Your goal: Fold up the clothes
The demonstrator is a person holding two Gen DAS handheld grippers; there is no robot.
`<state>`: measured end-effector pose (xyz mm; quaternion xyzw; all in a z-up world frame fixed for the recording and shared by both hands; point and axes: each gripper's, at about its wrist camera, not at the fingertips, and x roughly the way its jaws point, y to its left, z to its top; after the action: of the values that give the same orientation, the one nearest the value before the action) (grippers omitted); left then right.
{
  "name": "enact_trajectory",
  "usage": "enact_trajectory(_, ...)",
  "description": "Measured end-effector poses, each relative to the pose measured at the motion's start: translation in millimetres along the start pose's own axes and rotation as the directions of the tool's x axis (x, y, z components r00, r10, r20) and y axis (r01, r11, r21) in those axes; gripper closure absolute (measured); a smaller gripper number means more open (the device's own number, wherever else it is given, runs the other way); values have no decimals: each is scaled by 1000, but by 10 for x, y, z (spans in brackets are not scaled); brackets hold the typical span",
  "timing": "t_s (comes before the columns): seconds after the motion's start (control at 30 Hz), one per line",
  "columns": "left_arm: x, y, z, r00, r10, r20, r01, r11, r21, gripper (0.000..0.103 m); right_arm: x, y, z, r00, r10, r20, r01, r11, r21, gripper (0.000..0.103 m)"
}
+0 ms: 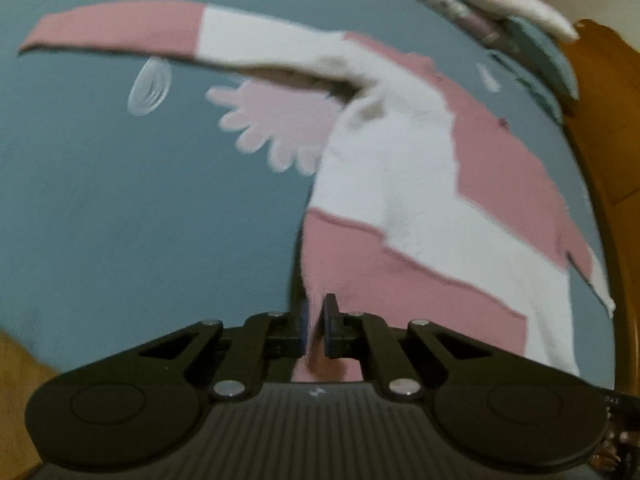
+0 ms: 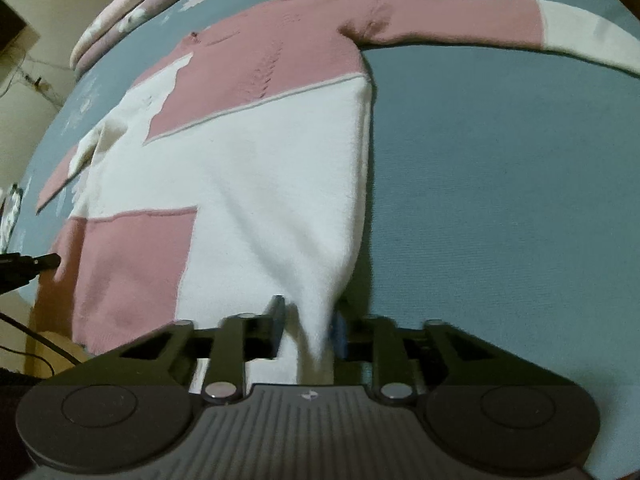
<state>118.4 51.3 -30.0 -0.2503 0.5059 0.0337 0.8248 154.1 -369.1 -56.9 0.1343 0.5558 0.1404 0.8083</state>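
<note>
surface: bed with a blue-grey sheet (image 2: pixel 500 200), printed with pale flower and shell shapes; wooden frame (image 1: pixel 608 140) along one edge in the left wrist view
sweater: pink and white block-colour sweater (image 2: pixel 260 152), lying spread on the sheet, front panel mostly flat, hem end nearest both cameras, collar end toward the far edge
sleeves: one sleeve (image 2: pixel 520 28) stretched out flat toward the sheet's far right part in the right wrist view, pink with a white cuff end; the other sleeve (image 1: pixel 140 32) runs out flat to the left in the left wrist view, white then pink
left gripper: left gripper (image 1: pixel 316 332) pinched tight on the pink hem corner of the sweater, cloth pulled up into a peak between the pads, almost no gap
right gripper: right gripper (image 2: pixel 308 332) clamped on the white hem corner, a fold of white cloth drawn up and squeezed between the fingers; gap looks wider than the left's but is filled with fabric
hem: both near corners lifted off the sheet, rest of the sweater flat on it
bedding: pink and lilac patterned quilt (image 2: pixel 132 12) bunched along the far edge of the bed, apart from the sweater
other: left gripper's black finger tip visible at the left edge of the right wrist view, at the pink hem corner
blur: left wrist view smeared, fine detail unreadable
</note>
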Motion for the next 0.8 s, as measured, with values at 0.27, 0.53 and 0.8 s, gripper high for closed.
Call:
enact_trajectory(0.27, -145, 116, 105, 996, 89, -13, -89, 995, 37, 95, -157, 109, 107, 992, -120, -27, 116, 986, -121, 78)
enact_trajectory(0.53, -166, -551, 281, 990, -67, 127, 8, 910, 414, 56, -99, 721, 400, 977, -88, 196, 148, 936, -320, 41)
enact_trajectory(0.8, 480, -880, -159, 981, -140, 137, 14, 747, 665, 55, 601, 1199, 244, 952, -117, 283, 217, 909, -355, 29)
